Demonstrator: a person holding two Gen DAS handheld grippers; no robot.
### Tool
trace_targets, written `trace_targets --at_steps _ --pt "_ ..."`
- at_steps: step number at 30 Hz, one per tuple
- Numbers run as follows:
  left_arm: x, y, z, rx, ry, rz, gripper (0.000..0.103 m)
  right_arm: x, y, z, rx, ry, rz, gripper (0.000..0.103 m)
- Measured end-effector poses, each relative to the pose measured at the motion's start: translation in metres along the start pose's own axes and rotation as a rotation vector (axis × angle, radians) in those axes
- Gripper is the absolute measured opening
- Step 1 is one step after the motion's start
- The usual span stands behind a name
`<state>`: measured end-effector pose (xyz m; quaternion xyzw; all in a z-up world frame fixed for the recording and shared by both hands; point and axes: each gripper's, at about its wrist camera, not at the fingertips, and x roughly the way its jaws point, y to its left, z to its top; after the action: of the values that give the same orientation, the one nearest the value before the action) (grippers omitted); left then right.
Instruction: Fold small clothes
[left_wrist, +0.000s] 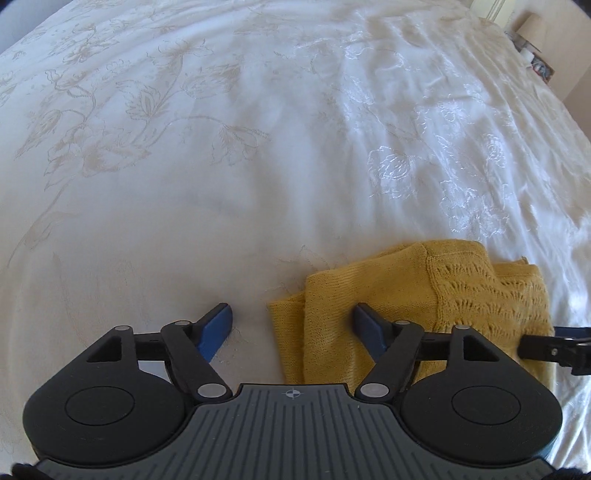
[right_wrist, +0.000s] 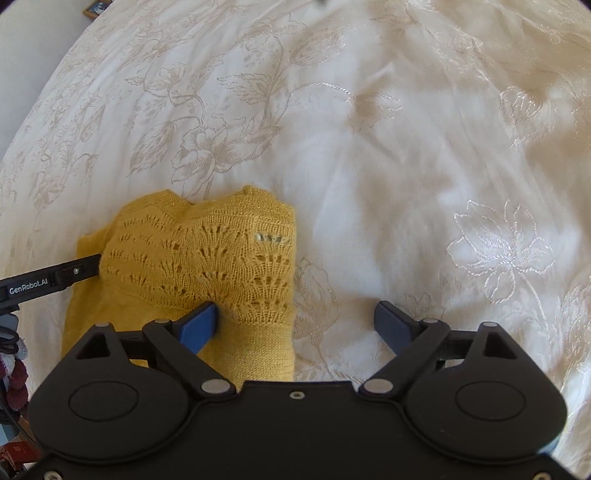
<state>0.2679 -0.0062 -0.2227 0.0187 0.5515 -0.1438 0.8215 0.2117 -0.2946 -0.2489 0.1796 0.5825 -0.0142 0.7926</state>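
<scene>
garment: yellow knit top (right_wrist: 207, 258) lies folded into a compact bundle on the bed (right_wrist: 388, 166) | left gripper (left_wrist: 291, 321): fingers released, straddling the top's left edge, not pinching | right gripper (right_wrist: 295, 317): fingers spread wide over its right edge, empty | progress: fold looks nearly complete; perhaps tidying or moving it aside remains
</scene>
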Motion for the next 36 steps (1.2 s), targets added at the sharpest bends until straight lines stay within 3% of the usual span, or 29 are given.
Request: trace_targets --at_steps 2,6,12,16,23,36 --pt "0.001 0.003 0.002 -0.012 0.005 0.001 0.084 0.000 0.002 0.001 0.006 -0.007 -0.016 0.102" --pt "0.005 0.007 0.003 -0.013 0.010 0.004 0.100 0.002 -0.001 0.015 0.049 -0.028 -0.014 0.102" --pt "0.000 0.013 0.003 -0.018 0.022 -0.015 0.103 -0.009 -0.024 0.045 0.233 -0.097 -0.022 0.102" --pt "-0.020 0.015 -0.001 -0.060 0.033 -0.028 0.103 -0.044 -0.014 0.040 0.181 -0.208 0.046 0.102" --pt "-0.093 -0.020 -0.030 -0.043 -0.081 0.034 0.103 -0.094 0.012 -0.019 0.013 -0.291 0.053 0.102" --pt "-0.193 -0.101 -0.111 -0.039 -0.241 0.187 0.102 -0.168 0.007 -0.140 -0.090 -0.347 0.063 0.102"
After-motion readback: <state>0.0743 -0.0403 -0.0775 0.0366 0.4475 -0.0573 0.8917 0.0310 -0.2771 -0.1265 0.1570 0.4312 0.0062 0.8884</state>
